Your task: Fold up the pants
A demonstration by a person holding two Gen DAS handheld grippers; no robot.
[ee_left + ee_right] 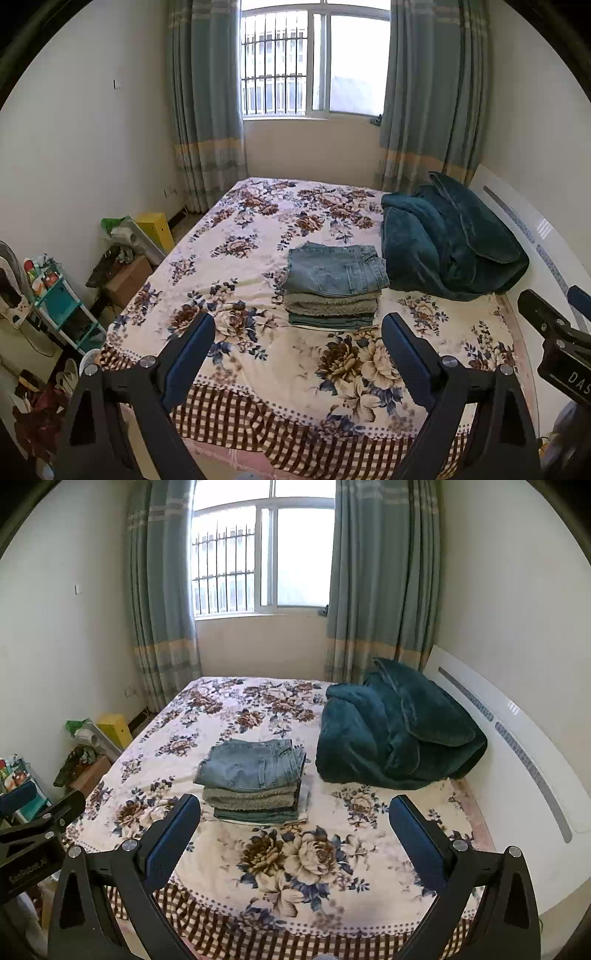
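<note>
A neat stack of folded pants [334, 286] lies in the middle of the floral bed [258, 229], with light blue jeans [336, 269] on top and grey-green folded pieces under them. The stack also shows in the right wrist view [255, 779]. My left gripper [297, 325] is open and empty, held above the near part of the bed, short of the stack. My right gripper [295, 806] is open and empty at about the same distance from the stack. Part of the right gripper shows at the right edge of the left wrist view [554, 332].
A crumpled dark teal blanket [447, 240] lies right of the stack, against the white headboard [517, 746]. Left of the bed on the floor stand a yellow box [155, 230], a cardboard box [127, 280], a small shelf [62, 310] and shoes. A curtained window is behind the bed.
</note>
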